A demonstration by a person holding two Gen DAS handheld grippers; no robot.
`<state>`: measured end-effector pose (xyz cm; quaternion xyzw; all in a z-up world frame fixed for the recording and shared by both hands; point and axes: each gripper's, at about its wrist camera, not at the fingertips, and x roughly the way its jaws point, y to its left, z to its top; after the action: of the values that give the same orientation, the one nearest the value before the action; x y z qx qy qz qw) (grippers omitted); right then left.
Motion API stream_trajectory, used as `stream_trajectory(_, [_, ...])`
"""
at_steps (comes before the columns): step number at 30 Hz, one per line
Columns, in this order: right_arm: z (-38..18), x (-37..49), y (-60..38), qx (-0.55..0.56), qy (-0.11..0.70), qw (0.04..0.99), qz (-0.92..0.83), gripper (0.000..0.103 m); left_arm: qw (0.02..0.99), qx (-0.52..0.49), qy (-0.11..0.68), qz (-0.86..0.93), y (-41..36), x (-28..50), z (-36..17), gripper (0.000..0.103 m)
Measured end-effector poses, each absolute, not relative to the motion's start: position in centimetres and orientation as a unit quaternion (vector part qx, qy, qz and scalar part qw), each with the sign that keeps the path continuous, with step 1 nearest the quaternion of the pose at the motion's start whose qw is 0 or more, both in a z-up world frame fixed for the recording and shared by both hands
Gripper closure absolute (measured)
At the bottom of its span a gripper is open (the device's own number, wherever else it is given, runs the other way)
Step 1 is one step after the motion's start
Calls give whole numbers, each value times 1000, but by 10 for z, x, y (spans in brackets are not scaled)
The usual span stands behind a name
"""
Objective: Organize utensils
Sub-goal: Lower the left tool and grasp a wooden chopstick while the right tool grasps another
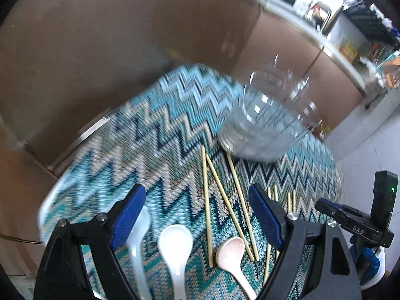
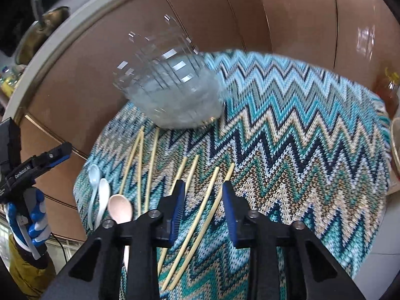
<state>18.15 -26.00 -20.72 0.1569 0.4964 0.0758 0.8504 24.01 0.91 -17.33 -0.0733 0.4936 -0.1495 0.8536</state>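
Note:
A zigzag-patterned cloth (image 1: 150,130) covers the small table. On it lie three soup spoons: a translucent one (image 1: 137,235), a white one (image 1: 175,242) and a pink one (image 1: 230,252). Several bamboo chopsticks (image 1: 207,212) lie loose beside them. A clear plastic container (image 1: 265,125) stands at the far side. My left gripper (image 1: 197,215) hovers wide open over the spoons and chopsticks. My right gripper (image 2: 203,195) has its jaws narrowly apart above one pair of chopsticks (image 2: 212,200), the pads not touching them. In the right wrist view the container (image 2: 175,95) is blurred.
Brown cabinet fronts (image 2: 250,12) stand close behind the table under a pale counter edge. A metal pot (image 2: 42,35) sits on that counter. A bottle of amber liquid (image 2: 390,87) stands off the table's right side. A gloved hand (image 2: 35,215) holds the left gripper.

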Motion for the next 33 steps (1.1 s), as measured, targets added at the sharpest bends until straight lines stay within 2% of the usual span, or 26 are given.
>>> stream_trajectory(5, [-233,206,-266,155,538,826,63,88,824,-66,542,-155,-11,269,-204,26])
stream_trajectory(12, [-250,229,-264,156,561,811,57,89,802,-52,576,-148,-16,291,-230,37])
stream_trajectory(18, [-264,243,-251,139,577,803,56,89,787,-42,597,-148,-21,301,-243,53])
stream_trajectory(23, [-264,246,-250,131,580,802,56,90,779,-31,608,-148,-29,306,-250,72])
stream_trajectory(25, [-262,244,-251,127,581,802,57,91,775,-25,615,-147,-33,309,-252,77])
stream_trajectory(28, [-265,249,-248,124,583,801,58,91,776,-16,614,-142,-41,313,-253,79])
stream_trajectory(33, [-264,250,-251,120,584,800,62,92,776,2,617,-129,-60,322,-257,91])
